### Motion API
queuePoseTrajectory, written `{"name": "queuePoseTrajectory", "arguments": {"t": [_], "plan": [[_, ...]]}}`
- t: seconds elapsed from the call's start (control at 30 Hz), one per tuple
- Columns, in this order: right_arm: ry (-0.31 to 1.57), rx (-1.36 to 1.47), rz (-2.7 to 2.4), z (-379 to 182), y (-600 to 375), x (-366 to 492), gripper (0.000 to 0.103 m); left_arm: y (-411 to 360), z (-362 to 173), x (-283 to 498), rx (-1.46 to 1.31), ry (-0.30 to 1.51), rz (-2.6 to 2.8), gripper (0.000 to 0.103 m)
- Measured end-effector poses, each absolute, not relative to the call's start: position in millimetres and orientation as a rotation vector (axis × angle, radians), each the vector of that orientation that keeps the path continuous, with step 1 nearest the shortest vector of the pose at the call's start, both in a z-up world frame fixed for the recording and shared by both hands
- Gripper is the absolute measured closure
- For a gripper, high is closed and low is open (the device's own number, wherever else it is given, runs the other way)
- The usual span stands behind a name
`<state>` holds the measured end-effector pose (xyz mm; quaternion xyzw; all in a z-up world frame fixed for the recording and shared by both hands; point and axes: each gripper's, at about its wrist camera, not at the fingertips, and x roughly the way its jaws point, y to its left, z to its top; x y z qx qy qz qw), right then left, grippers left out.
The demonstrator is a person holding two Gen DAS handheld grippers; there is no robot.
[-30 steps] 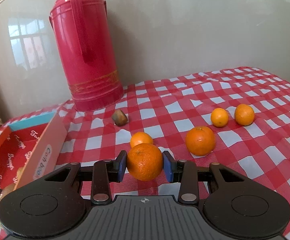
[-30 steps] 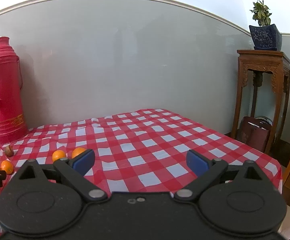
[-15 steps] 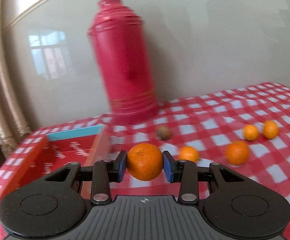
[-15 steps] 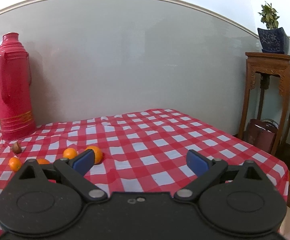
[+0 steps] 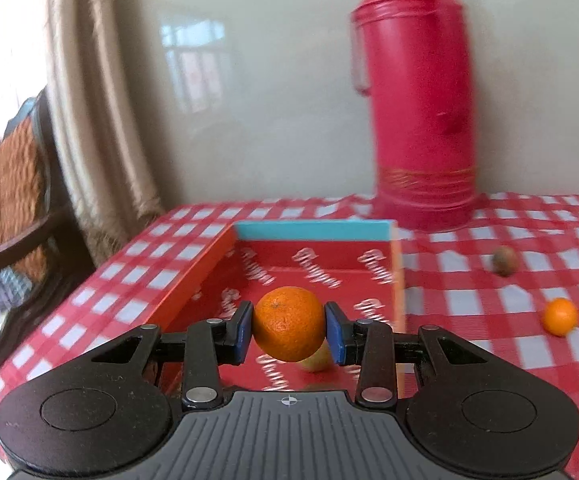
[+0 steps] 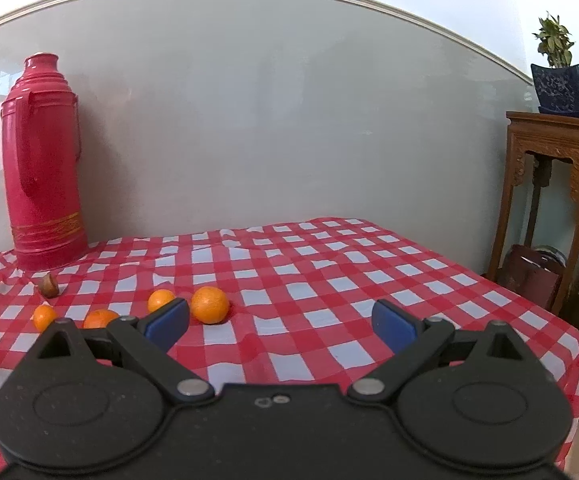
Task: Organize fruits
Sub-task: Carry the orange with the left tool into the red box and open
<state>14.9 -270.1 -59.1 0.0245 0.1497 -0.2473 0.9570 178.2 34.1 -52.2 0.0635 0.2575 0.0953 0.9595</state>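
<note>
Clamping an orange point(image 5: 289, 329) between its blue pads point(image 5: 243, 332), the left hand-held gripper point(image 5: 289, 334) holds the fruit above the open red box point(image 5: 329, 270), whose far wall is turquoise. A yellowish fruit point(image 5: 318, 359) lies in the box, mostly hidden behind the orange. The box sits at the left end of the checked surface point(image 6: 329, 280). To its right stand a red thermos point(image 6: 43, 164) and a brown nut-like thing point(image 6: 47, 285). Four loose oranges point(image 6: 209, 305) lie in a loose row on the cloth. The right hand-held gripper point(image 6: 281, 324) hangs over the surface with its jaws spread wide, nothing between them.
</note>
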Motion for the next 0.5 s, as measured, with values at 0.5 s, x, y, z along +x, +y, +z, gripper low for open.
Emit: {"name": "queuePoseTrajectory", "arguments": {"t": [0.5], "plan": [[0.309, 0.035, -0.470, -60, -259, 22, 0.011, 69, -74, 202, 0.031, 0.671, 0.283, 0.063]]}}
